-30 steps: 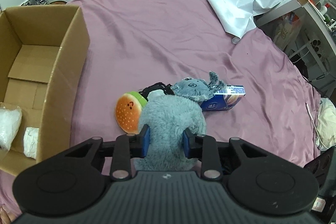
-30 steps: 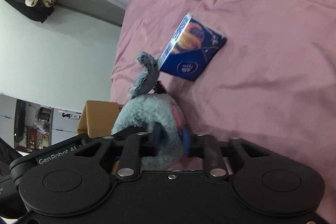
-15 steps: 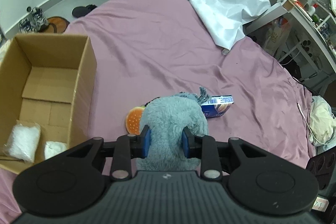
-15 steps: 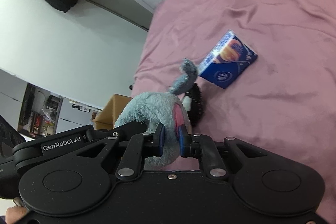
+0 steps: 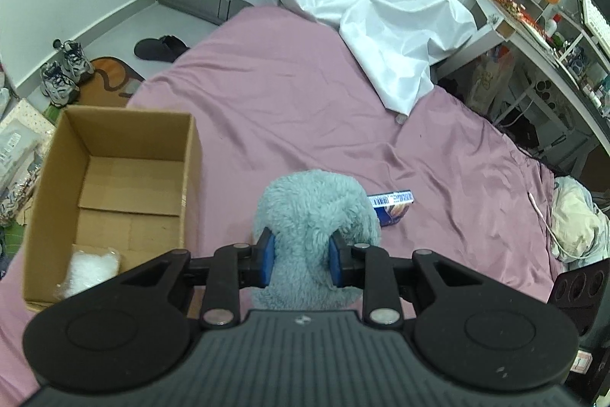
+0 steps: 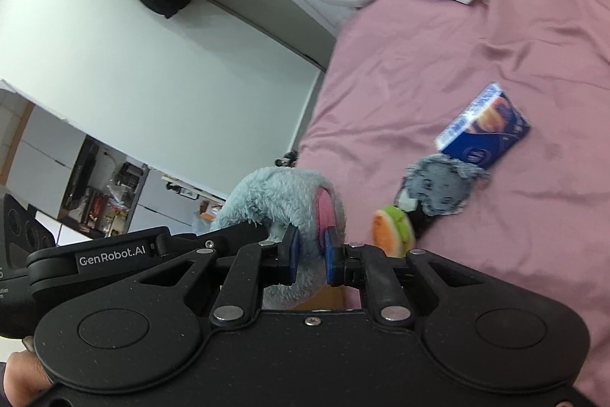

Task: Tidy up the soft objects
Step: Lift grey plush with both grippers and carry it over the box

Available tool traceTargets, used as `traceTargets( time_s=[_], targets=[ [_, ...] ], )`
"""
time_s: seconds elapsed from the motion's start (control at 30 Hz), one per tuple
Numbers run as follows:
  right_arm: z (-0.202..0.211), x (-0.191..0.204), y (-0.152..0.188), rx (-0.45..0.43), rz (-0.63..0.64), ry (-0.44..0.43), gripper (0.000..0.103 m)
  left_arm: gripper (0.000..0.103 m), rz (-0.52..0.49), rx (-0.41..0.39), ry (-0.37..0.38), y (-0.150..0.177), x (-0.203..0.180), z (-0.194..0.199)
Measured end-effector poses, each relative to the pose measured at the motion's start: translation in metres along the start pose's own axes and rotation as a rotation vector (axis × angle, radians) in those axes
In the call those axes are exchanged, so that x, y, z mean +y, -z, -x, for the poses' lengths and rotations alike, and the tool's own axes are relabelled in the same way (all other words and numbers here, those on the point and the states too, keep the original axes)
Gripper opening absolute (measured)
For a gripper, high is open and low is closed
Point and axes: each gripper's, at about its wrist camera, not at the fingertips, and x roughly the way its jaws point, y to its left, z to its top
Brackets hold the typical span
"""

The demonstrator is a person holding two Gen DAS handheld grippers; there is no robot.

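above the pink bed (image 5: 305,102), the grey plush toy (image 5: 316,212) is clamped by both left gripper (image 5: 300,251) and right gripper (image 6: 308,254); the cardboard box (image 5: 190,178) lies to the left, nearer the left gripper.

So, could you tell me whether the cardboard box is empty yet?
Not empty: the open cardboard box holds a white bag in its near corner; most of its floor is bare.

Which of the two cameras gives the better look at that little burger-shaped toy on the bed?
The right wrist view: the burger toy lies in sight on the pink sheet, just past the hand-held gripper. In the left wrist view the fluffy grey plush hides it completely.
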Motion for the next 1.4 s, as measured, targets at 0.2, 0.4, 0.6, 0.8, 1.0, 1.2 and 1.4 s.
traceTargets(
  time_s=[0.2,0.4,0.6,0.8,1.0,1.2,1.4],
  targets=[
    [0.004,0.021,-0.001,-0.026,0.019,-0.025,0.013,0.026,0.008,-0.031,0.032,-0.007,0.011,0.021],
    [0.003,0.042,-0.006,-0.053,0.032,-0.036,0.013,0.026,-0.012,-0.071,0.048,-0.018,0.016,0.039],
    [-0.005,0.065,-0.016,-0.059,0.081,-0.034,0.013,0.026,0.046,-0.108,0.082,-0.032,0.033,0.047],
    [-0.027,0.085,-0.022,-0.043,0.117,-0.027,0.013,0.026,0.084,-0.125,0.081,-0.045,0.056,0.051],
    [-0.054,0.100,-0.019,-0.011,0.140,-0.038,0.013,0.025,0.163,-0.129,0.076,-0.057,0.092,0.051],
    [-0.082,0.106,-0.009,0.029,0.136,-0.019,0.014,0.025,0.226,-0.119,0.072,-0.052,0.126,0.038],
    [-0.104,0.107,0.002,0.066,0.138,0.011,0.014,0.025,0.265,-0.103,0.066,-0.047,0.153,0.022]
  ],
)
